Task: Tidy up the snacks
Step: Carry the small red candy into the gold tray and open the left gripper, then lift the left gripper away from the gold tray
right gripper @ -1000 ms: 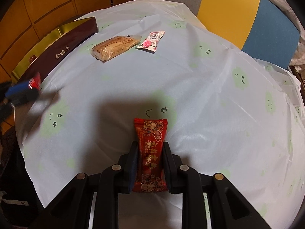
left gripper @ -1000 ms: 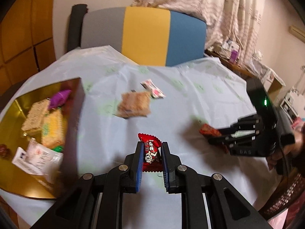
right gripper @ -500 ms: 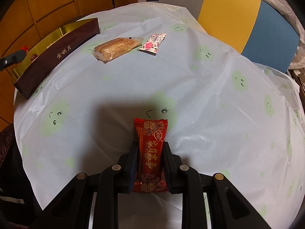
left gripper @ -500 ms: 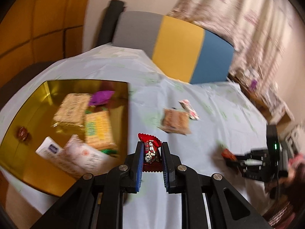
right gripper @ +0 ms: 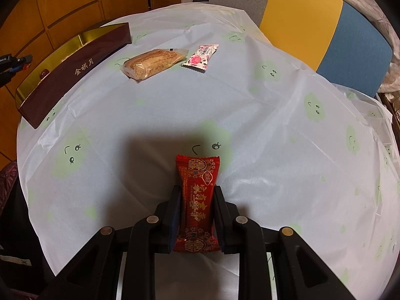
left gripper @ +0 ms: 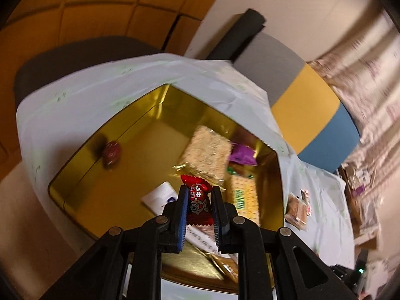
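My left gripper [left gripper: 199, 197] is shut on a small red candy packet [left gripper: 197, 200] and holds it above the open gold box [left gripper: 140, 150]. The box holds a cracker pack [left gripper: 206, 150], a purple packet [left gripper: 241, 153], a green-labelled pack [left gripper: 243, 200], a white packet [left gripper: 160, 196] and a round red sweet [left gripper: 111, 152]. My right gripper [right gripper: 196, 200] is shut on a long red snack bar [right gripper: 197, 200] just over the light blue tablecloth [right gripper: 275, 125]. A wrapped biscuit [right gripper: 152, 62] and a pink floral candy [right gripper: 201, 57] lie on the cloth far ahead.
The gold box shows in the right wrist view [right gripper: 72, 72] with a maroon side, at the table's left edge. A grey, yellow and blue chair [right gripper: 300, 12] stands behind the round table. The left gripper's tip [right gripper: 17, 62] shows at the far left. Curtains [left gripper: 362, 75] hang on the right.
My left gripper has swung left with the red candy, from over the cloth to over the gold box. My right gripper has stayed put with the red bar.
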`<action>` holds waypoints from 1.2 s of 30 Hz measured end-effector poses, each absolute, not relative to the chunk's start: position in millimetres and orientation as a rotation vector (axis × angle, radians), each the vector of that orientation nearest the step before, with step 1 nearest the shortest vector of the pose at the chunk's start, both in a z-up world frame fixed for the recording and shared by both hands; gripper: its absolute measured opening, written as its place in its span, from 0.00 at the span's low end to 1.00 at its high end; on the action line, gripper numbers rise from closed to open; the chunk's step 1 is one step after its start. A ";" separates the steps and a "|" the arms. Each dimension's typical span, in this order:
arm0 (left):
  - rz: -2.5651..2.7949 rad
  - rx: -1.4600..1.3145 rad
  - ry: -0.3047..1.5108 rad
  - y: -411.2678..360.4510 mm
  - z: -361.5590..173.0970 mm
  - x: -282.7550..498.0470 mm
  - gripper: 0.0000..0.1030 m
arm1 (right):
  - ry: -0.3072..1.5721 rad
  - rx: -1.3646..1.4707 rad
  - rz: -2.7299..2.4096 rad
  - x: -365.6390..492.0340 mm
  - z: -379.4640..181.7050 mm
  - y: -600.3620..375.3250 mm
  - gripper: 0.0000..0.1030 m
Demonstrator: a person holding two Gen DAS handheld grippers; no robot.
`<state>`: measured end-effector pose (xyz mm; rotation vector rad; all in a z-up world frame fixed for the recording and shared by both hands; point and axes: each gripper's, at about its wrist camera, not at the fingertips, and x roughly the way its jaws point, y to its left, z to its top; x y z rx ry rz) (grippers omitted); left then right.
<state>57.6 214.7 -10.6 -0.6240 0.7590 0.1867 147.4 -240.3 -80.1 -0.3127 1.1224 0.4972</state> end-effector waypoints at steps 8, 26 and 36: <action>0.163 -0.590 0.825 197.1 -29.1 63.4 0.17 | 1.124 -0.296 0.497 148.8 -80.3 -243.0 0.23; 0.184 -0.461 0.852 175.5 -31.5 60.3 0.23 | 1.123 -0.304 0.498 149.3 -80.8 -243.0 0.23; 0.071 -0.247 0.797 118.7 -6.5 54.1 0.26 | 1.120 -0.306 0.493 148.6 -80.8 -241.5 0.23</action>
